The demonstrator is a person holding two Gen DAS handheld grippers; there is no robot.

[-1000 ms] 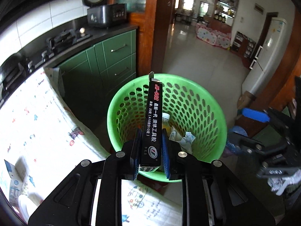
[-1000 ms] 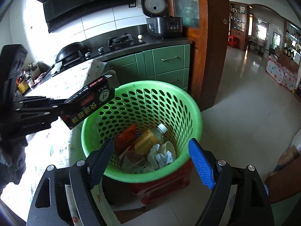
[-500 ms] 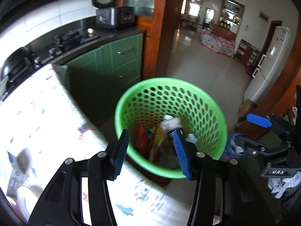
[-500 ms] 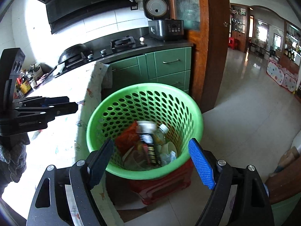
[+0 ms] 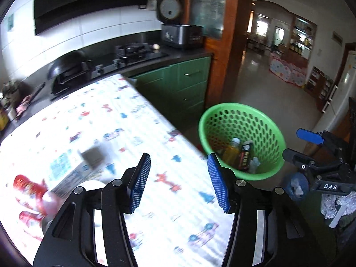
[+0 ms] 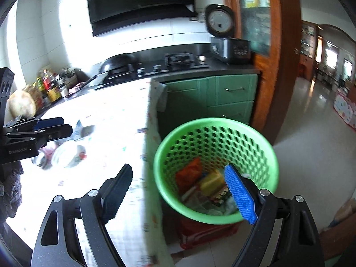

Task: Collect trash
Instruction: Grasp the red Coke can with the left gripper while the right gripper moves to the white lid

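**Black glue box now in basket; left tongs empty and back over table**

Green perforated basket (image 5: 241,141) sits at 3 o'clock of the table edge, on the floor beside the green cabinets. Black glue box (image 5: 244,158), gripped upright between the left fingers a second ago, now lies inside the basket next to a yellow-filled bottle (image 5: 231,150); in the right wrist view, lies among an orange wrapper (image 6: 189,174) and crumpled paper. One item collected.

Left gripper (image 5: 179,181): jaws wide apart, nothing between the blue pads, swung away from the basket to hover above the patterned tablecloth (image 5: 106,120). Right gripper (image 6: 179,192): jaws equally wide, empty, straddling table edge and basket rim, shifted toward the table since the earlier frames.

Remaining on the table, at 9 o'clock of the left gripper: red-printed packet (image 5: 29,191), white round lid or cup (image 5: 92,184), small carton (image 5: 93,156). All motion-blurred; exact identity not determinable.

Judgement: drop step finished, retrieval of the next piece likely the step in hand. Several items left, so task only partly done.
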